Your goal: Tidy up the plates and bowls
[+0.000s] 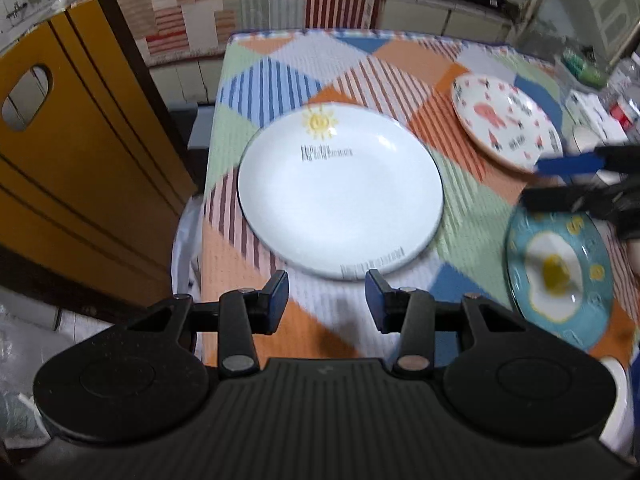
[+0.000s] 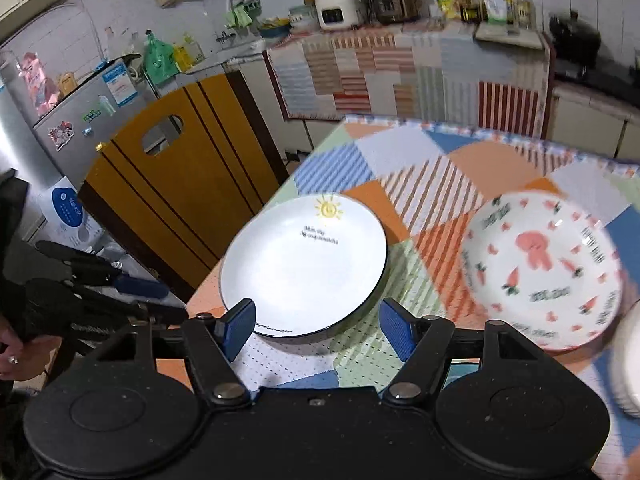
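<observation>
A large white plate with a yellow sun [image 1: 340, 192] lies on the patchwork tablecloth [image 1: 360, 68], just ahead of my open, empty left gripper [image 1: 327, 294]. A white plate with pink carrot and animal prints [image 1: 506, 120] sits at the far right. A blue plate with a fried-egg picture [image 1: 560, 268] lies at the near right. My right gripper [image 1: 532, 184] reaches in from the right between those two plates. In the right wrist view the right gripper [image 2: 316, 328] is open and empty above the sun plate's [image 2: 304, 264] near rim; the carrot plate [image 2: 544, 272] lies to its right.
A yellow-brown chair back [image 1: 80, 152] stands left of the table. White dishes [image 2: 628, 368] show at the right edge. The left gripper [image 2: 152, 300] shows at the left of the right wrist view. A counter with a striped cloth [image 2: 400, 68] lies beyond the table.
</observation>
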